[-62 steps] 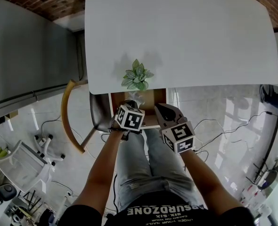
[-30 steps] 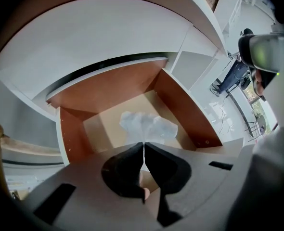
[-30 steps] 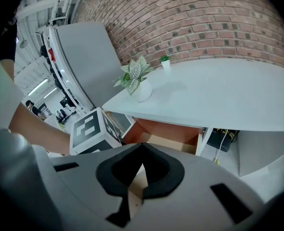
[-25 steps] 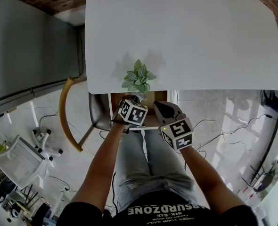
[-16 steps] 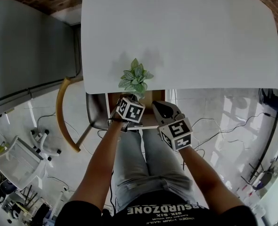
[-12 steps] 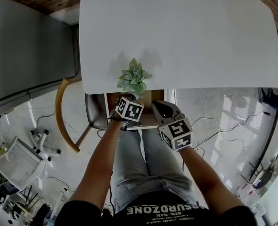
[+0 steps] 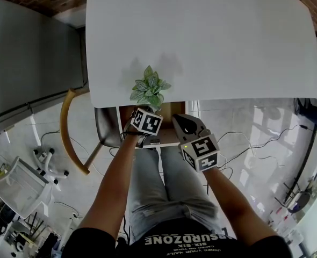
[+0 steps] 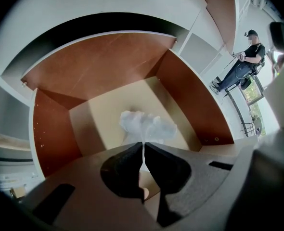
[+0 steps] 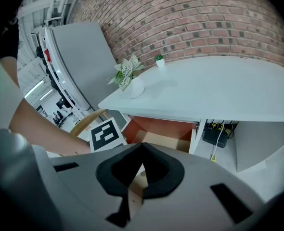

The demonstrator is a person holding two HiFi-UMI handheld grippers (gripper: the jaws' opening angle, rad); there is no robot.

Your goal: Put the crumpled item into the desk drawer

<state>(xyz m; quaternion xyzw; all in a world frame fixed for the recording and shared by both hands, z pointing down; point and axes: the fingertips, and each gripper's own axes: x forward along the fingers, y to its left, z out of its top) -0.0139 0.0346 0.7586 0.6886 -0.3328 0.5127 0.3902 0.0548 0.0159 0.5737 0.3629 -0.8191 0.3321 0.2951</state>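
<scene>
The crumpled white paper (image 8: 147, 126) hangs from my left gripper (image 8: 143, 147), whose jaws are shut on a thin fold of it. It sits inside the open desk drawer (image 8: 190, 93), above the tan bottom between red-brown walls; I cannot tell whether it touches the bottom. In the head view the left gripper's marker cube (image 7: 146, 121) is over the drawer (image 7: 170, 110) at the desk's front edge. My right gripper (image 9: 142, 145) is shut with nothing in it, just right of the left one, in front of the drawer (image 9: 157, 128).
The white desk top (image 7: 212, 36) carries a small potted plant (image 7: 149, 89) right above the drawer. A wooden chair (image 7: 71, 136) stands to the left. Cables lie on the tiled floor (image 7: 255, 138). A person (image 8: 240, 61) stands far off to the right.
The left gripper has moved slightly forward over the drawer with the paper still in its jaws. The right gripper has hardly moved.
</scene>
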